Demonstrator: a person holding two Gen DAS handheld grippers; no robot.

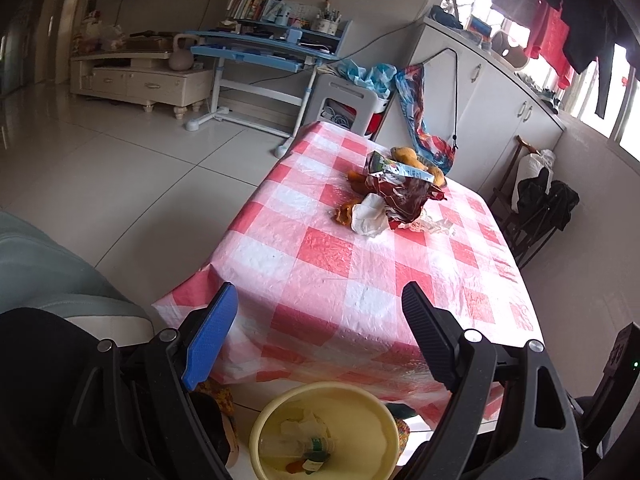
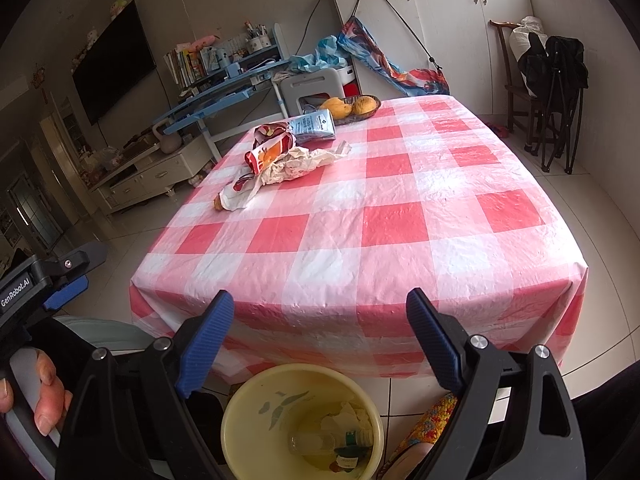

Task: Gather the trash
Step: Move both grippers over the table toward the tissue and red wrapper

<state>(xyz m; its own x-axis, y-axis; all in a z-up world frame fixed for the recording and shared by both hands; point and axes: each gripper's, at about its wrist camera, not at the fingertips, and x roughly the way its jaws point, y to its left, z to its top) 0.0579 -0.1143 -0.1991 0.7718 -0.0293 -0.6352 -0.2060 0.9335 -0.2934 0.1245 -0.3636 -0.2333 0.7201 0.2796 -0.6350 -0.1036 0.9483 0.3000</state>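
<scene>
Both tongs, held above the near edge of the table. The left gripper and the right gripper each stand with jaws spread wide and nothing between them; part of a hand grips the handle of the left one, seen at the lower left of the right wrist view. Directly below and just in front of both sets of fingers sits the yellow bin, on the floor against the near side of the table; it already holds a clear plastic bottle and some crumpled paper. Beyond the fingertips stretches the red-and-white checked tablecloth, bare over its near half. The remaining trash lies well ahead, to the left of the right gripper's line and slightly right of the left gripper's: a white wrapper nearest, then crumpled paper and film, a red and orange snack bag, and a pale printed pouch. Farthest, just behind the pile, a dark dish of yellow fruit appears not to be trash. The step in hand is judged to be the reach for the next piece. It is best done by taking the nearest, loose white wrapper first, descending with jaws kept wide, closing on a bunched fold rather than a flat sheet, and lifting clear before carrying back to the bin. Risks: dragging the thin cloth, snagging neighbouring film, or nudging the fruit dish.
</scene>
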